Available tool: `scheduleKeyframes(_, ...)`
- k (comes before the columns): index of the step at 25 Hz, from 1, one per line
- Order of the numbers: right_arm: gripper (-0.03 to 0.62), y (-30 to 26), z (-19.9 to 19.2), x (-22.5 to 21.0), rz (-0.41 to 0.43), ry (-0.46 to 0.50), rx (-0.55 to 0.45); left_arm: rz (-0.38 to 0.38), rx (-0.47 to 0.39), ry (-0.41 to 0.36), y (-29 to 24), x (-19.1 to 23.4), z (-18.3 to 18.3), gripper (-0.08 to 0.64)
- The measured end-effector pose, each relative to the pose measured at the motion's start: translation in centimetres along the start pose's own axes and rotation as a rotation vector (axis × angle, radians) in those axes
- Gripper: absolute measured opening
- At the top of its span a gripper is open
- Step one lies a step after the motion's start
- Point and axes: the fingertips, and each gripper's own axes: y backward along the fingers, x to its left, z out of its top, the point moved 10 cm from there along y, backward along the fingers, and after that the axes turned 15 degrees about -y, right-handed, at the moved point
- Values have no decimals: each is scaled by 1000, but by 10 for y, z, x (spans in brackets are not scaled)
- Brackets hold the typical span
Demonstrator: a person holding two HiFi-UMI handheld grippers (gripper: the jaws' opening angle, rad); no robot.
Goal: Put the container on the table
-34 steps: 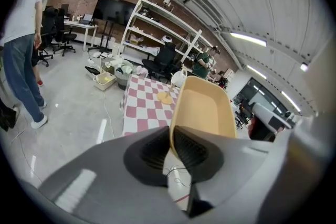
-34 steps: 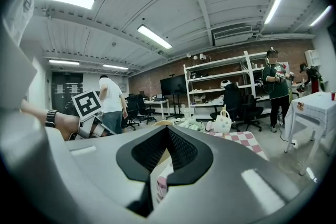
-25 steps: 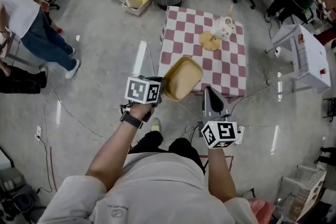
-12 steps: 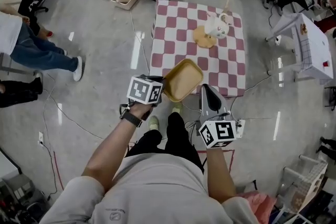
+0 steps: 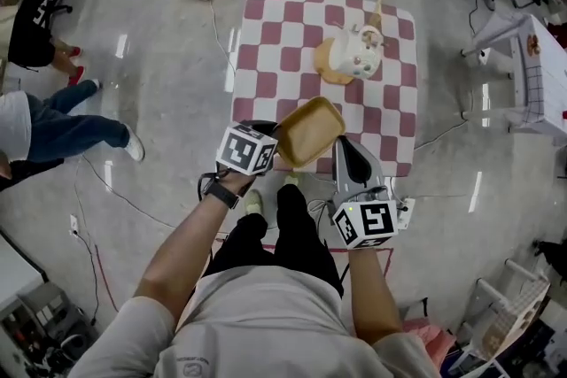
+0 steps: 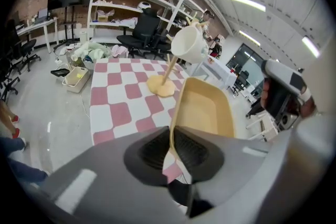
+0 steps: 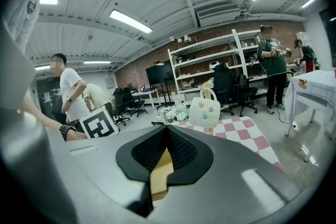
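1. The container (image 5: 307, 130), a shallow tan tub with a rolled rim, is hanging in the air over the middle of the counter's (image 5: 275, 57) near edge. It is tilted onto its side and is not touching the chequered cloth.
2. The left gripper (image 6: 171, 145) is clamping the rim at one short end, with one jaw inside the wall and one outside. The tub is sticking out beyond the jaws like a paddle.
3. The right gripper (image 7: 167, 136) is pointing toward the tub's near-right corner with its jaws drawn together. A tan sliver is showing in the slit below them, and whether they are nipping the rim cannot be told.
4. The thin wall suggests a light, fairly stiff plastic tub, probably smooth enough to slip. Carried by a single pinch at one end, it is likely to swing or twist. The rim looks like the sensible place to hold it, and it will need levelling before it goes down.
5. A white cup ornament (image 5: 359, 53) on a tan base is standing toward the counter's far right corner, well apart from the tub.
6. No brand, label or legible writing is showing on the tub; the only print is the black-and-white squares on the left marker cube (image 5: 245, 149) and the right marker cube (image 5: 366, 223).
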Motion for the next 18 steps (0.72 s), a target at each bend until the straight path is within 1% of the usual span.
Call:
scheduleKeyframes(6, 9, -30, 0, -39, 8, -33, 43, -28, 37, -9, -52, 14, 15, 31)
scheduleKeyframes(14, 9, -53, -10, -74, 6, -68, 99, -50, 85, -46, -108, 31, 23, 32)
scheduleKeyframes(18, 9, -61, -15, -87, 1, -84, 114, -48, 113, -92, -129, 38, 31, 32)
